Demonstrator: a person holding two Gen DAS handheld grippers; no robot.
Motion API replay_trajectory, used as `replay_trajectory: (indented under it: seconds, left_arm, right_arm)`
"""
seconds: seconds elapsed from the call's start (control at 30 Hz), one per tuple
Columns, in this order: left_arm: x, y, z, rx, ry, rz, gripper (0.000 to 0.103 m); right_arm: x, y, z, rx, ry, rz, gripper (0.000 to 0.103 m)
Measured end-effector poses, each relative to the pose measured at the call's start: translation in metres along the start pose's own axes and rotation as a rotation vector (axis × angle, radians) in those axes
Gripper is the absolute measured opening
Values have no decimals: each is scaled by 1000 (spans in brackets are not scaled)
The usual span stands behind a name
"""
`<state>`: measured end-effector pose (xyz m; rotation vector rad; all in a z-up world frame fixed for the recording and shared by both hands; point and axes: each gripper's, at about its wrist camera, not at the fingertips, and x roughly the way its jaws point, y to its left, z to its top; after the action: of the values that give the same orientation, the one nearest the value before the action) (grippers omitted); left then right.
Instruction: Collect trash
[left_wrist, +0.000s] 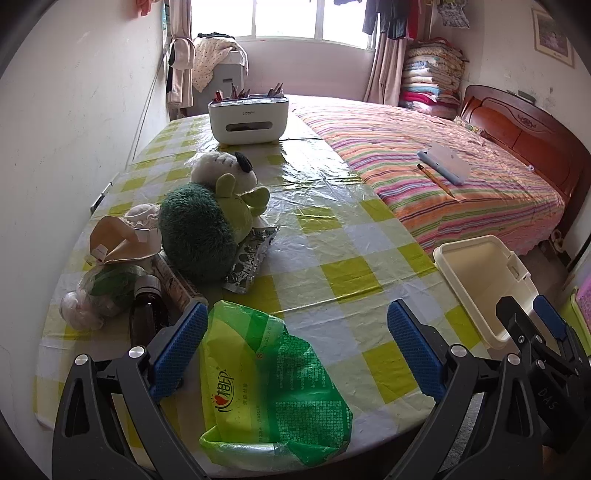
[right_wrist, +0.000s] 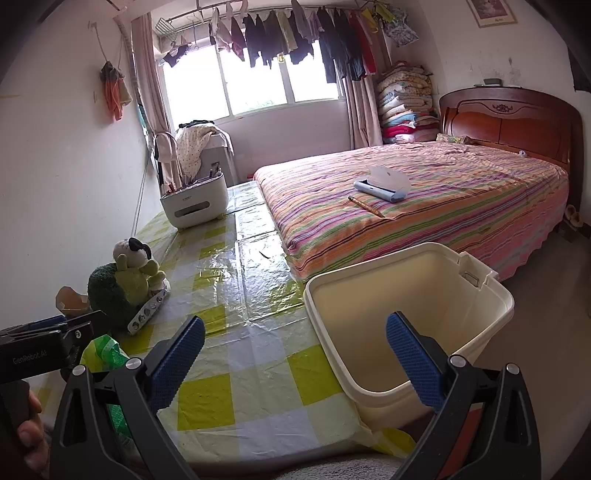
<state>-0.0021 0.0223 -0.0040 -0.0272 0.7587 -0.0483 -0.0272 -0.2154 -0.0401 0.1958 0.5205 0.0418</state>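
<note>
Green plastic bag (left_wrist: 273, 384) on checked tablecloth (left_wrist: 332, 258), striped bed (left_wrist: 443, 173) beside

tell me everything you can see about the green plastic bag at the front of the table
The green plastic bag is thin, glossy, crinkled film, translucent yellow-green with darker green panels, red and white Chinese lettering and fine print. It lies flat and slack on the checked tablecloth, reaching the near table edge. It looks empty or nearly so. The left tool is open, its blue pads either side of the bag's far end; whether the left pad touches it is unclear. A dark bottle lies just left.
</note>
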Motion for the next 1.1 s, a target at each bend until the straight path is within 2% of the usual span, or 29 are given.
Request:
replay_trajectory:
  seconds: [1.1]
  left_arm:
    - [-3, -4, 0, -7, 38, 20, 96]
  right_arm:
    - [-3, -5, -2, 23, 3, 9, 96]
